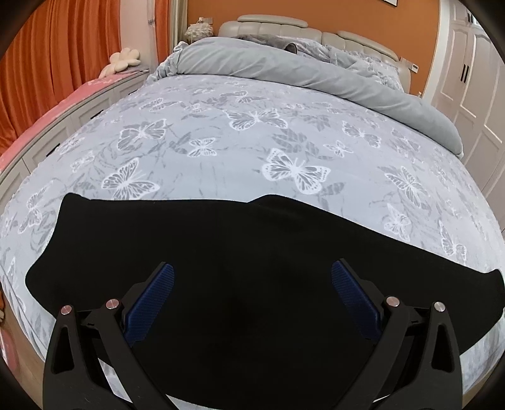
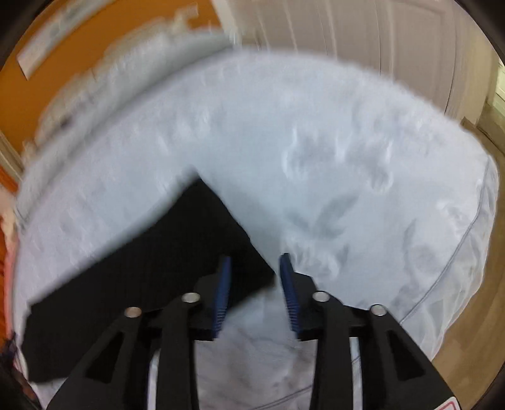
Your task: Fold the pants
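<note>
Black pants (image 1: 240,258) lie flat across the near end of a bed with a grey butterfly-print cover (image 1: 252,142). My left gripper (image 1: 252,274) hovers over the middle of the pants, jaws wide open and empty. In the blurred right wrist view the pants (image 2: 151,271) show as a black slab with a pointed corner. My right gripper (image 2: 255,268) is at the pants' right edge, jaws partly open, nothing between them.
A rolled grey duvet (image 1: 315,66) and padded headboard (image 1: 284,26) lie at the far end. Orange curtains (image 1: 56,53) and a pink-topped bench (image 1: 63,107) are left. White wardrobe doors (image 1: 473,79) are right. Wood floor (image 2: 473,331) borders the bed.
</note>
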A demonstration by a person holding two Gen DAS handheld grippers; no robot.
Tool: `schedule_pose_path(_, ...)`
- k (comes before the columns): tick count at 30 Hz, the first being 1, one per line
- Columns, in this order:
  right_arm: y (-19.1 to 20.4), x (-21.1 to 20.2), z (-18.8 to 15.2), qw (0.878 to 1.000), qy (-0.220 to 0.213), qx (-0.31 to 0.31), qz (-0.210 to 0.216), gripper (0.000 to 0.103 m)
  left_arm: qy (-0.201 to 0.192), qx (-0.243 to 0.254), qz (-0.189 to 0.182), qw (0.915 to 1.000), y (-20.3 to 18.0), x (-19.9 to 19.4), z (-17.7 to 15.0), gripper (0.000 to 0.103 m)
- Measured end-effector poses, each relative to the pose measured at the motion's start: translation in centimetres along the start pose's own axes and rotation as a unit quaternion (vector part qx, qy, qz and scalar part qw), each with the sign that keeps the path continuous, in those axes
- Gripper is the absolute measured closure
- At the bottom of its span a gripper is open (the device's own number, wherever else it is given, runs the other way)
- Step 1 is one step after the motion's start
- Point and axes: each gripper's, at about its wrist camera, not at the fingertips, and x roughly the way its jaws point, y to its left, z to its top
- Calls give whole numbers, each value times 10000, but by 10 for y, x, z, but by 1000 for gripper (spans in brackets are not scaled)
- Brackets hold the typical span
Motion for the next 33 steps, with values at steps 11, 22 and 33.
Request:
schedule_pose_path(11, 33, 9, 3, 9991, 182, -283, 252, 94, -51, -27, 37, 10000, 4, -2, 1, 5)
schedule_pose_path(22, 2, 4, -12, 9982, 388, -50, -459, 28, 115, -205, -85, 9997, 15, 1, 1, 5)
schedule_pose_path(33, 18, 38, -13, 9935, 870, 637, 371, 91, 112, 228, 32, 9997, 3, -4, -8, 5)
